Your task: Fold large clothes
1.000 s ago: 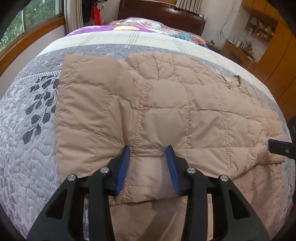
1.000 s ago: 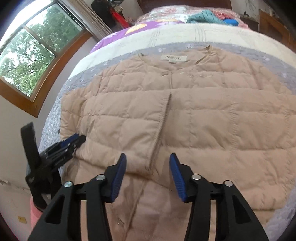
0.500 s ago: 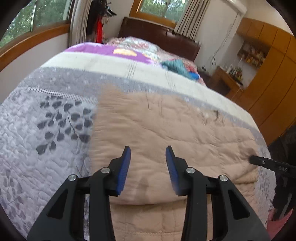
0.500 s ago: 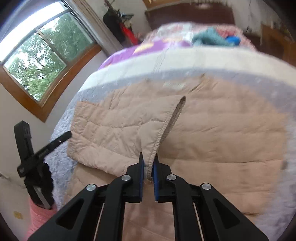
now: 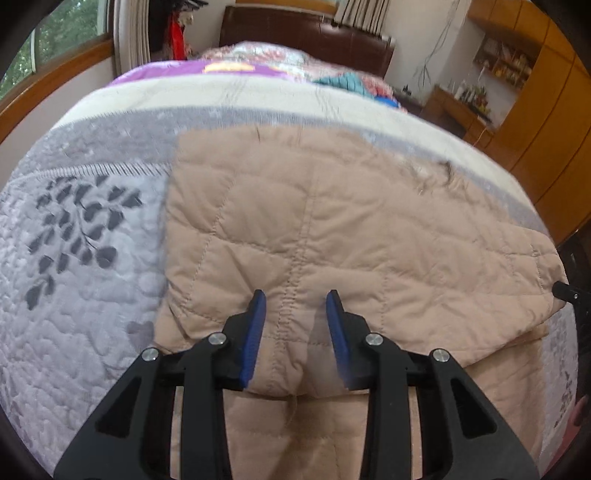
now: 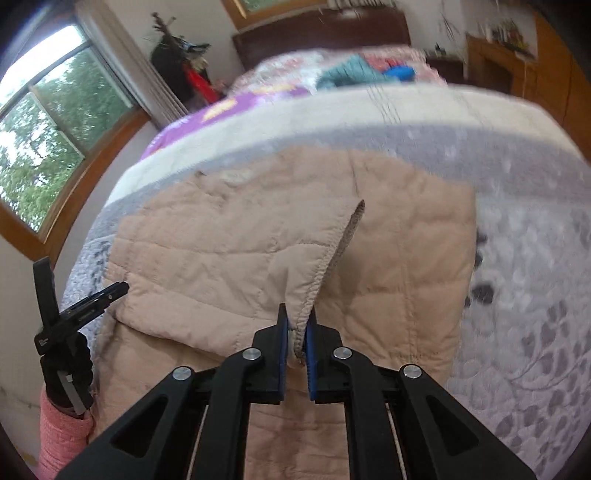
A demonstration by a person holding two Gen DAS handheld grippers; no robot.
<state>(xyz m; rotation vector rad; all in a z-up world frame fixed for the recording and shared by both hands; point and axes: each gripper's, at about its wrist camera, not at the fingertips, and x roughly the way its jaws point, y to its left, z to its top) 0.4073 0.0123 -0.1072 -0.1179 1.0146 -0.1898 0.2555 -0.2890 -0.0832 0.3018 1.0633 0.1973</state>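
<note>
A beige quilted jacket (image 5: 332, 229) lies spread on the grey patterned bedspread (image 5: 74, 258); it also shows in the right wrist view (image 6: 229, 251). My left gripper (image 5: 295, 306) is open, its jaws either side of a stitched seam on the folded sleeve part, just above the fabric. My right gripper (image 6: 296, 325) is shut on the knitted cuff edge of the sleeve (image 6: 332, 258) and holds it lifted off the jacket body. The left gripper also shows at the left of the right wrist view (image 6: 92, 299).
The bed runs back to a dark wooden headboard (image 5: 306, 33), with purple and floral bedding and a pile of teal and blue clothes (image 6: 354, 70). A window (image 6: 40, 140) is at the left and wooden cabinets (image 5: 535, 92) at the right.
My right gripper closed on the sleeve cuff and has lifted and carried it rightward across the jacket. My left gripper stayed open and shifted over the folded sleeve near the jacket's lower left.
</note>
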